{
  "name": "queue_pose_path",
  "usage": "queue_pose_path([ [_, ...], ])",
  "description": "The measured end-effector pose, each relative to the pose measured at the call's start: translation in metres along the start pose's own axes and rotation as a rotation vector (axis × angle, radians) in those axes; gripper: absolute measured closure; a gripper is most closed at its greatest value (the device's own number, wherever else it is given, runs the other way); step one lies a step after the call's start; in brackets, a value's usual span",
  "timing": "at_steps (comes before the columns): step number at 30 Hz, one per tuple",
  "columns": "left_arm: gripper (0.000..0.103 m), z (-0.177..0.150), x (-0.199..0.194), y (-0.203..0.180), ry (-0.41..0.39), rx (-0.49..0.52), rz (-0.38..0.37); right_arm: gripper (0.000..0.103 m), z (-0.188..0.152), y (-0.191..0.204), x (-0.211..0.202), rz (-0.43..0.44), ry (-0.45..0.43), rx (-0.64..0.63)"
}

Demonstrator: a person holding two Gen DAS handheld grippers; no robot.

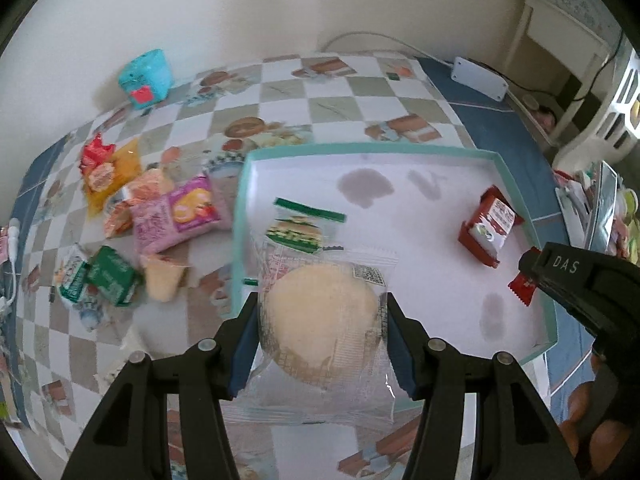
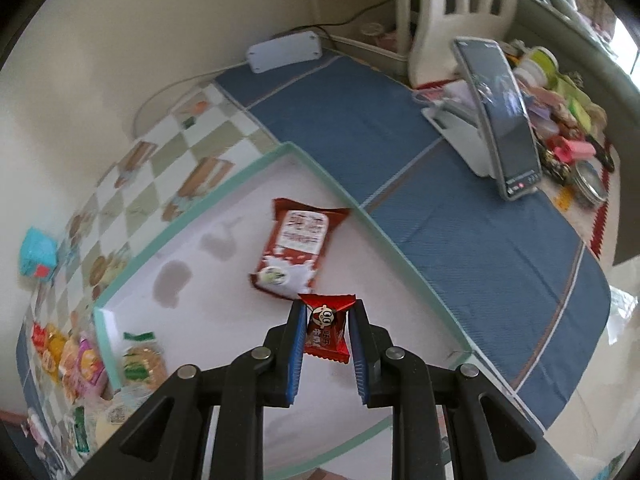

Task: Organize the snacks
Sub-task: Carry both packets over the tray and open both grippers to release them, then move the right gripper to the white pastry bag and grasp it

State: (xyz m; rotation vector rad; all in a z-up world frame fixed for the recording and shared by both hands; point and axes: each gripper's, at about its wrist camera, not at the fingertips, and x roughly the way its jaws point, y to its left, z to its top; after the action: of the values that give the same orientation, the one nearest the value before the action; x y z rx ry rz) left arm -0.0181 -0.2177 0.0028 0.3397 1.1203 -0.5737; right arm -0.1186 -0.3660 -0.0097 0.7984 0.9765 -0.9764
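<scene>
Low centre of the left wrist view: the left gripper (image 1: 322, 330) is clamped on a clear-wrapped round bun packet (image 1: 324, 320), blue pads pressing both sides of the wrapper, the packet's printed top end with a burger picture and green strip reaching over the near left rim of the tray (image 1: 240, 216). Tray is shallow, white inside, with a teal rim; its floor shows several dull grey stains. Inside it, toward the right of that view, lies one red-and-white snack pack (image 1: 490, 226), flat and apart from the walls. At the right edge of the same view the right gripper (image 1: 532, 276) enters, closed on a small red candy packet (image 1: 522, 290) over the tray's right side. Right wrist view confirms this: the candy is pinched between the blue pads, low centre, just in front of the red-and-white pack. Left of the tray, on the checkered tablecloth (image 1: 328, 108), sits a loose heap of snacks: pink packets (image 1: 176, 216), an orange-and-red bag (image 1: 106, 172), green packets (image 1: 100, 280), a pale cup-shaped item (image 1: 164, 282). A teal box (image 1: 146, 78) stands upper left near the wall. A white power strip (image 1: 478, 78) lies upper right on the blue cloth (image 1: 500, 136). A phone on a stand (image 2: 502, 120) appears upper right in the right wrist view.
</scene>
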Motion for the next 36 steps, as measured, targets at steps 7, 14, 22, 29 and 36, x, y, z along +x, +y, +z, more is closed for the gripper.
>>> queue_pose_path([
  [7,0.044,0.001,0.007,-0.011,-0.010,0.013,-0.016,0.080,0.002,-0.005,0.004,-0.029,0.001,0.021],
  [14,0.041,0.001,0.011,-0.006,0.014,0.000,-0.030,0.080,0.001,-0.004,0.008,-0.049,0.011,0.021],
  [22,0.033,0.004,0.013,0.010,0.022,-0.061,0.017,0.046,-0.002,0.001,0.015,-0.069,0.036,0.000],
  [29,0.022,0.005,0.016,0.063,0.057,-0.277,0.124,0.019,-0.006,0.010,0.017,-0.066,0.041,-0.026],
  [36,0.013,0.000,0.016,0.122,0.099,-0.417,0.205,0.000,-0.016,0.038,0.015,-0.035,0.035,-0.119],
])
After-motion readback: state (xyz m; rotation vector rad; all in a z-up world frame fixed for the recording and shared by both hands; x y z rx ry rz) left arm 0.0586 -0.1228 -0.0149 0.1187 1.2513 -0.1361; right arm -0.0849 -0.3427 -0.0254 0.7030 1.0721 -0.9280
